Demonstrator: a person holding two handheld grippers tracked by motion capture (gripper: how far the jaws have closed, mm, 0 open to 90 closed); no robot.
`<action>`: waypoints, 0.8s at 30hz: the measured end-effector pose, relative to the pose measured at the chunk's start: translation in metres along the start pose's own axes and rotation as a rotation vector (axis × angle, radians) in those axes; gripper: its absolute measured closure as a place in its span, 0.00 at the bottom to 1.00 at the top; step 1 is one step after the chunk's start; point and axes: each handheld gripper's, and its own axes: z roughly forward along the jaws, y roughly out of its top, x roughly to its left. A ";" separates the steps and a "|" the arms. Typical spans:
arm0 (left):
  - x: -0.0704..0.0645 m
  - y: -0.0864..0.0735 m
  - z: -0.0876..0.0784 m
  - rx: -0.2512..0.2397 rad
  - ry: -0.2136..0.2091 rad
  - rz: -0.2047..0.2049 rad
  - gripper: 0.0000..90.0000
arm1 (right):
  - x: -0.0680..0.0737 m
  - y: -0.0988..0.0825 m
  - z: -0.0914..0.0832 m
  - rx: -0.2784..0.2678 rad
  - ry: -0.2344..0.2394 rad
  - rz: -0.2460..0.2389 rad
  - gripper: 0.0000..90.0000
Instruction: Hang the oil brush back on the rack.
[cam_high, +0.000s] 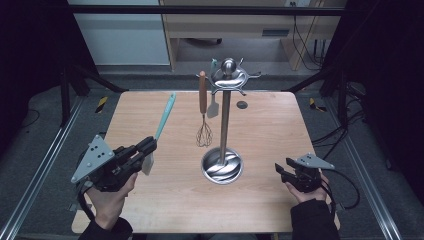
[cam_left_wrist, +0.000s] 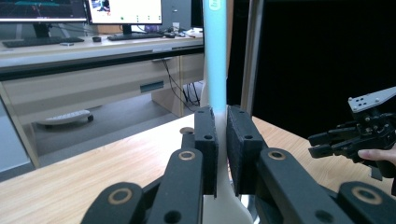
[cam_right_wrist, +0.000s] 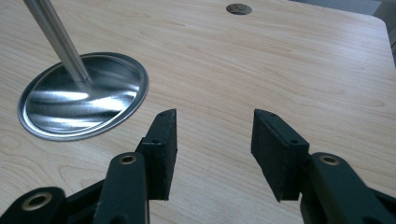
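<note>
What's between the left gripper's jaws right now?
The left gripper is shut on the teal spatula, pads clamping it where the handle meets the white blade. The handle rises above the pads; the clamped stretch itself is covered by them.

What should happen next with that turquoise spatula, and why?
Probably carry it up toward the metal rack to hang it. The left hand-held gripper is shut on the spatula, its handle pointing at the rack, where a whisk already hangs. The right hand-held gripper sits open, idle.
</note>
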 end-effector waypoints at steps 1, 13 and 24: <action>0.000 0.001 0.000 -0.005 0.005 0.009 0.92 | 0.000 0.000 0.000 0.003 0.000 -0.003 0.57; -0.011 0.012 0.010 -0.044 -0.009 0.054 0.92 | 0.001 0.000 -0.001 0.001 0.006 -0.006 0.57; -0.023 0.019 0.019 -0.053 -0.042 0.065 0.92 | 0.001 0.000 -0.001 0.003 0.005 -0.007 0.57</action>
